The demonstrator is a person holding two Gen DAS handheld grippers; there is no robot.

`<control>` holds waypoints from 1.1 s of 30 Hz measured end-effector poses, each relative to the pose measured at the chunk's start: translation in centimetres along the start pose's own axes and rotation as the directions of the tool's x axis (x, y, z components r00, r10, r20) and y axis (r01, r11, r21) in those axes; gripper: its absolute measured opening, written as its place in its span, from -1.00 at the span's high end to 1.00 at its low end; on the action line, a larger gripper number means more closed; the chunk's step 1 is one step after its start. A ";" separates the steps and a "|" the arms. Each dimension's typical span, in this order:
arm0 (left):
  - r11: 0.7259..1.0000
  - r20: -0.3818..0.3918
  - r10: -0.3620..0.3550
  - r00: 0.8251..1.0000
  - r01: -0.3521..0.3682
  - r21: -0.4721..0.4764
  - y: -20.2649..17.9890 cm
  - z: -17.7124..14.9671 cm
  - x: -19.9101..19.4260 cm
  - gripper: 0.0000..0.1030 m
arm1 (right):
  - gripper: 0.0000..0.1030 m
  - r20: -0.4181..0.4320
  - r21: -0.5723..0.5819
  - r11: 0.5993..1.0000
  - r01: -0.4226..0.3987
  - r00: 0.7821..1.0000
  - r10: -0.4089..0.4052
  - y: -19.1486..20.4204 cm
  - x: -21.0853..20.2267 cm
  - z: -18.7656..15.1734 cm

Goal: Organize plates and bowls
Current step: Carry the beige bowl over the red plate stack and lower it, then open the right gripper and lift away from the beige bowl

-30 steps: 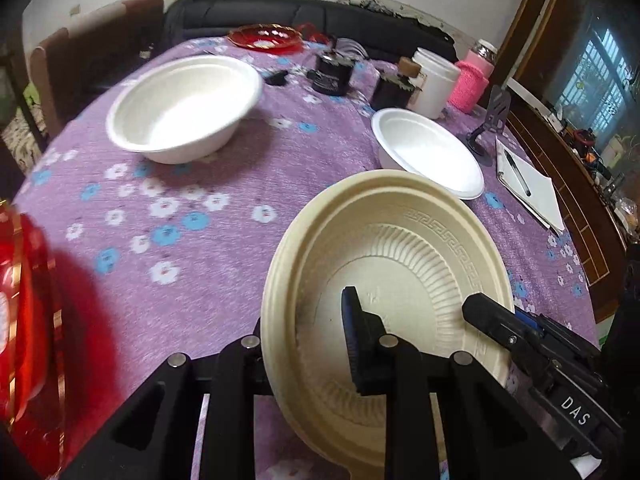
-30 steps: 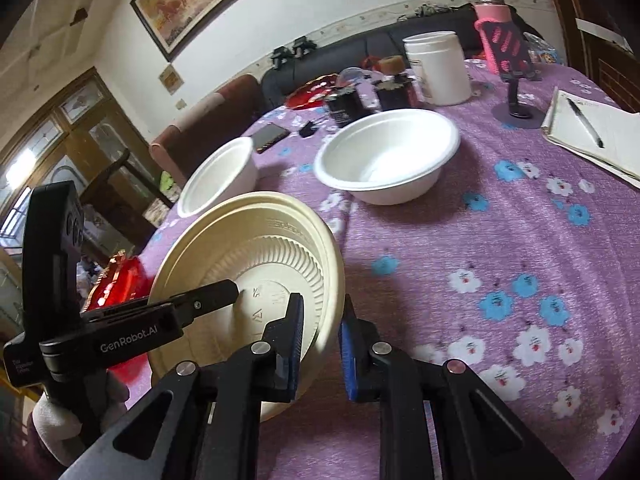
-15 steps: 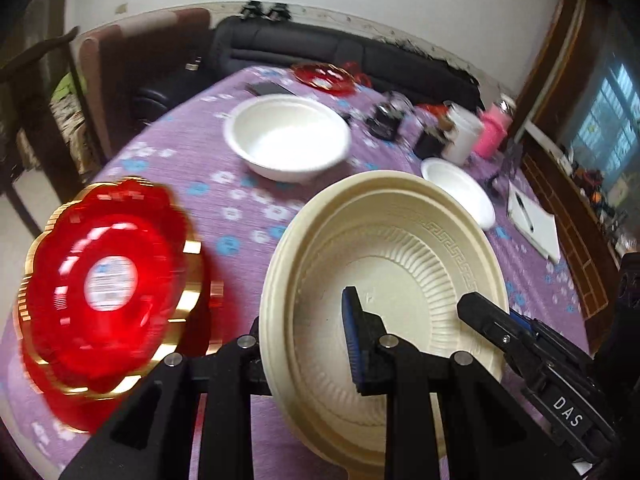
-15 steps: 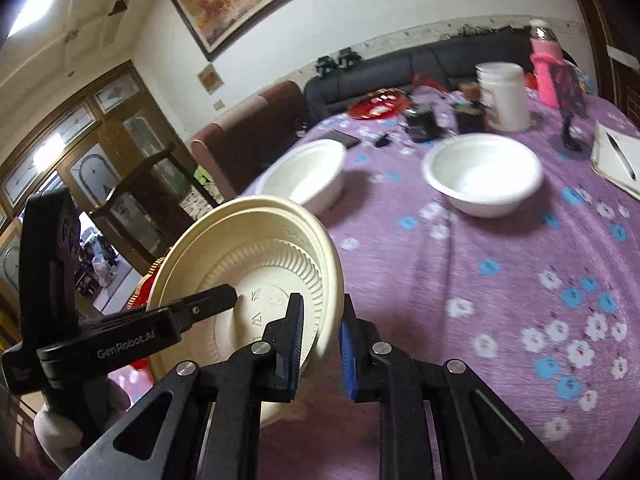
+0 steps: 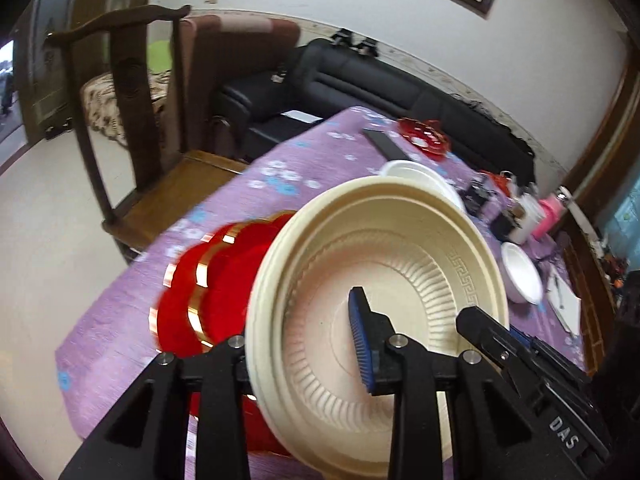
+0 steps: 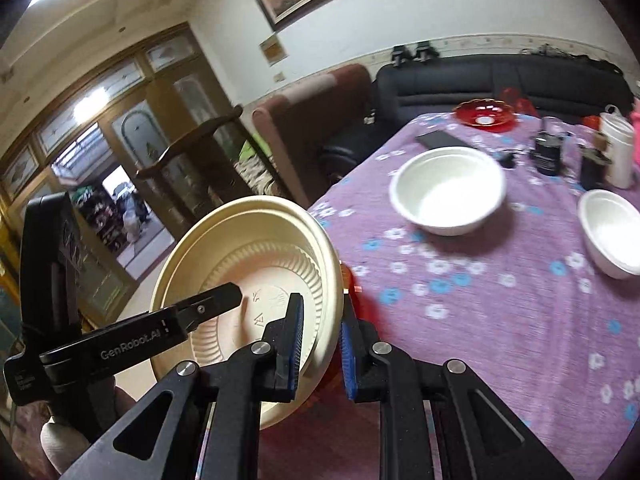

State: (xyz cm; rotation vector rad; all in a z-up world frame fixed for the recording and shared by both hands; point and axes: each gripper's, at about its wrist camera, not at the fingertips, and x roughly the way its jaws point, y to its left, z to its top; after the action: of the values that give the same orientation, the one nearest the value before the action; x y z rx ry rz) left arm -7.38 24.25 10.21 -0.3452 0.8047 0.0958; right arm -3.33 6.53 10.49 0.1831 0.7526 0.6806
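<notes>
I start with the purple floral table (image 6: pixel 520 320), which fills the right wrist view from 12 to 5 o'clock and carries two white bowls, the near one (image 6: pixel 448 192) at 1 o'clock and the far one (image 6: pixel 612 236) at 3. Next, the cream plate (image 5: pixel 380 300) hangs in the air above the table's near edge, over a red gold-rimmed plate (image 5: pixel 208 300) at its 9 o'clock. I judge the cream plate light, thin, somewhat flexible and easily bent, so the rim is the place to hold it. It is round, with no long axis; it stands tilted on edge, hollow face toward the left wrist camera. My left gripper (image 5: pixel 304 344) pinches its rim, and my right gripper (image 6: pixel 320 344) straddles the opposite rim, pads close on it.
</notes>
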 end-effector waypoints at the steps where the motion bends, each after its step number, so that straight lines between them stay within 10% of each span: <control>1: 1.000 -0.002 0.007 1.000 -0.007 -0.003 0.4 0.2 0.2 0.42 | 0.63 -0.007 -0.005 1.000 0.001 1.000 -0.002 0.3 0.5 0.0; 14: 0.999 -0.072 0.047 0.996 -0.048 -0.007 4.0 1.5 4.1 0.41 | 0.63 -0.102 -0.016 0.998 0.056 0.993 -0.058 1.1 5.6 -0.1; 26: 1.000 0.011 -0.015 1.000 0.016 -0.011 3.9 2.2 2.2 -0.30 | 0.60 -0.090 -0.009 0.994 0.105 0.990 -0.105 1.1 6.2 -0.3; 29: 0.999 0.047 -0.019 0.999 0.020 -0.024 4.0 2.3 1.2 -0.37 | 0.10 -0.071 0.004 0.995 0.103 0.992 -0.103 1.0 6.1 -0.1; 33: 0.999 0.085 -0.015 0.996 0.019 -0.037 4.3 2.2 0.1 -0.45 | -0.06 -0.025 0.016 0.997 0.081 0.996 -0.080 1.0 5.4 0.0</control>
State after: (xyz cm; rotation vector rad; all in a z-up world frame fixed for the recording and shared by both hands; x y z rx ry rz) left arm -6.66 29.05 10.40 -0.3812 0.7162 0.1092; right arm -0.94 10.73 7.79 0.1597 0.7855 0.6007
